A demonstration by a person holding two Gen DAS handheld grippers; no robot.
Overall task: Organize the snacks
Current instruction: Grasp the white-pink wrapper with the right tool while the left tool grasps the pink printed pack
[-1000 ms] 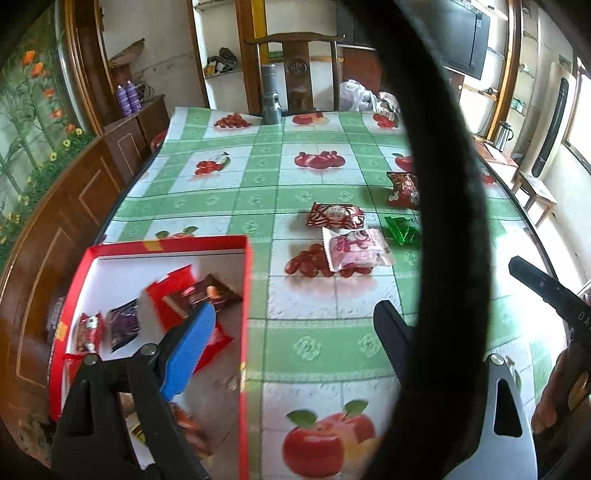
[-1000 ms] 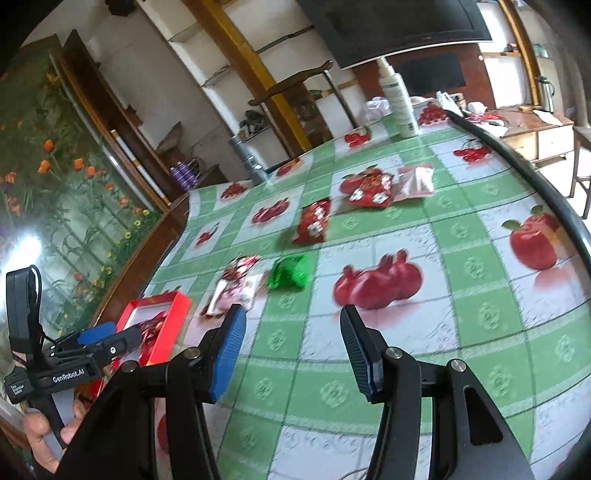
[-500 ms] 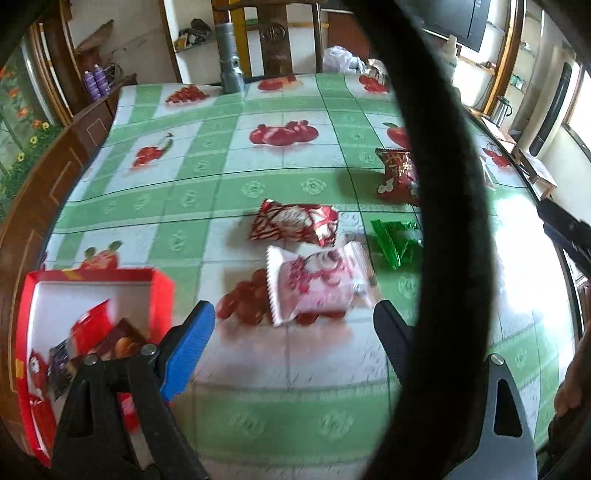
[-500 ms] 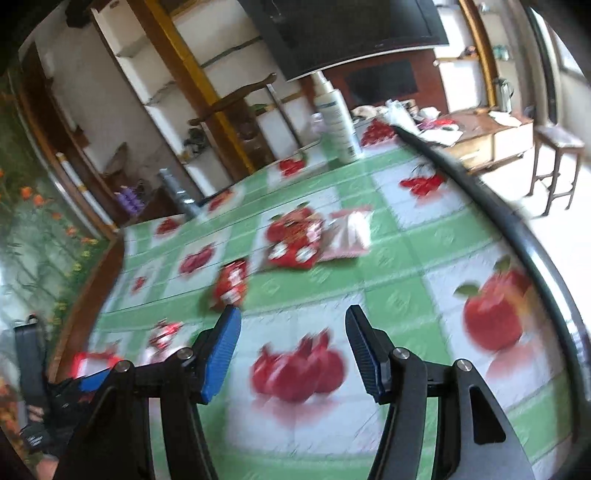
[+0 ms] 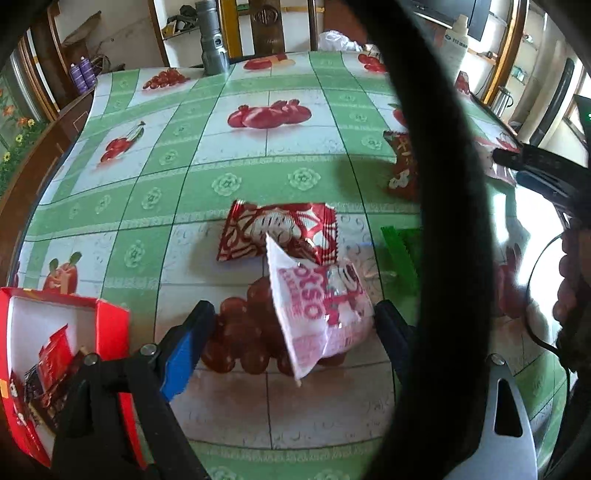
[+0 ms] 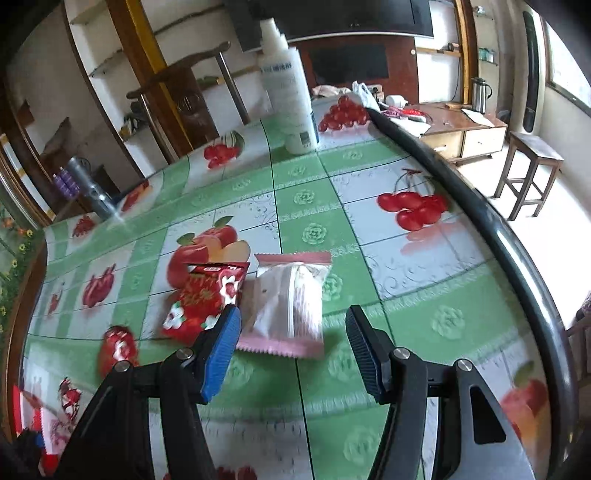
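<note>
In the left wrist view my left gripper (image 5: pixel 291 325) is open around a pink-and-white snack packet (image 5: pixel 317 306) that lies on the table between its fingers. A red-and-white packet (image 5: pixel 277 230) lies just behind it, a green packet (image 5: pixel 400 247) to its right and a red packet (image 5: pixel 402 166) farther right. The red box (image 5: pixel 110 332) with several snacks in it sits at the lower left. In the right wrist view my right gripper (image 6: pixel 291 343) is open just in front of a pale pink packet (image 6: pixel 288 295), with a red packet (image 6: pixel 201 295) beside it on the left.
A white bottle (image 6: pixel 288 88) stands at the far side of the table. A grey metal flask (image 5: pixel 210 40) stands at the table's far edge, with a wooden chair (image 5: pixel 269 26) behind it. The table's dark rim (image 6: pixel 480 221) curves along the right. A small red packet (image 6: pixel 118 347) lies left.
My left gripper has moved right and forward from over the red box to the pink-and-white packet. My right gripper has moved forward across the table to the pale pink packet.
</note>
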